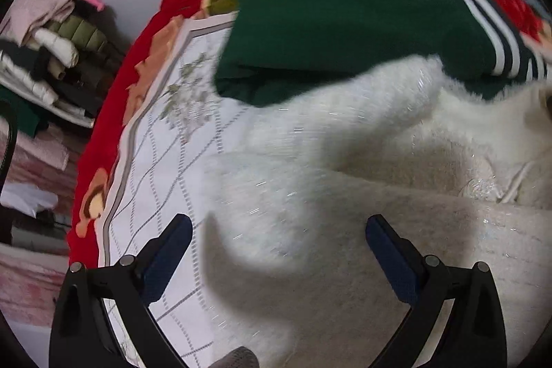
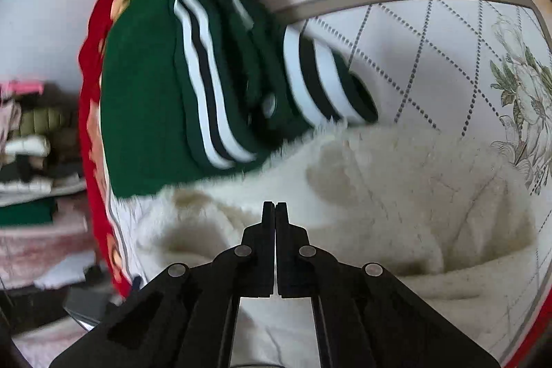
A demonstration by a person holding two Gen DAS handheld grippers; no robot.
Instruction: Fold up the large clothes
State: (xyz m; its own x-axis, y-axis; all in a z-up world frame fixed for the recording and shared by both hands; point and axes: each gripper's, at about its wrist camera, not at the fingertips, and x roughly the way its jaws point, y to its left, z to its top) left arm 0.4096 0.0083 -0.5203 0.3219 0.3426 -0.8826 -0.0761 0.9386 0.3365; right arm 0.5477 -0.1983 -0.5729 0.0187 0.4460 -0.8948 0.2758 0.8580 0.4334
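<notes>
Both wrist cameras are looking steeply down along their gripper fingers at close range onto a bed. The left wrist view is facing the white fluffy garment [image 1: 310,195] with the left gripper [image 1: 276,230] framing it. The right wrist view is sitting just above the same garment behind the right gripper [image 2: 275,207]. Both views are sharing the dark green folded garment with white stripes [image 1: 345,12] and the white quilted bedspread [image 2: 431,57].
</notes>
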